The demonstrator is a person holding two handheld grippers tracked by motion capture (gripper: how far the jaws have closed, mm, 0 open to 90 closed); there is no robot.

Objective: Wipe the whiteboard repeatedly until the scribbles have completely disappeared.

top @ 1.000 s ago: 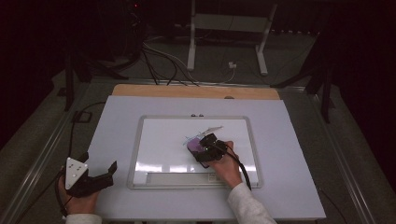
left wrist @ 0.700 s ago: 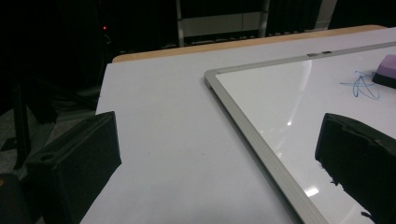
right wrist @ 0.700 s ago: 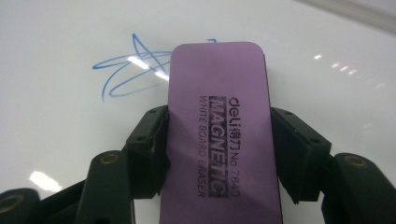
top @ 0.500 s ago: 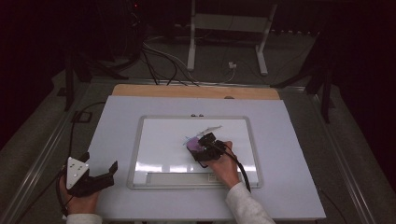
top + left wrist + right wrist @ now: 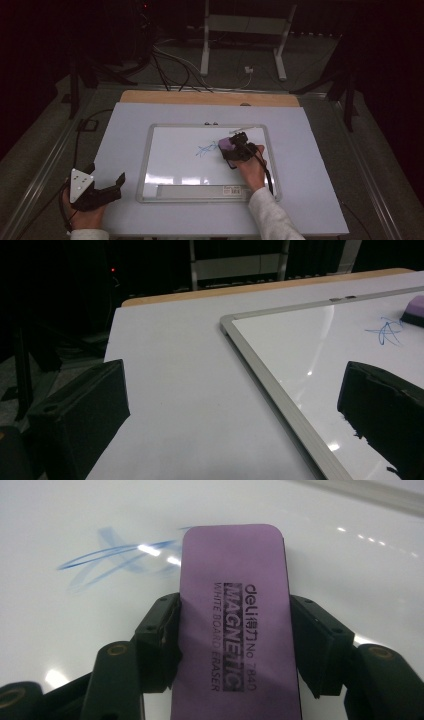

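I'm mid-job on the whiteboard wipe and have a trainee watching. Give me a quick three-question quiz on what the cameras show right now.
1. True or false: the right gripper is clamped on the purple eraser.
2. Multiple choice: the blue scribble on the whiteboard is: A) fully wiped away; B) partly there, beside the eraser; C) hidden under the left gripper.
3. Short answer: what lies between the jaws of the left gripper?

Key
1. True: both jaws press the eraser's long sides.
2. B: blue lines remain just to the eraser's left in the high view.
3. Nothing: its jaws stand wide apart over the table, off the board's near left corner.
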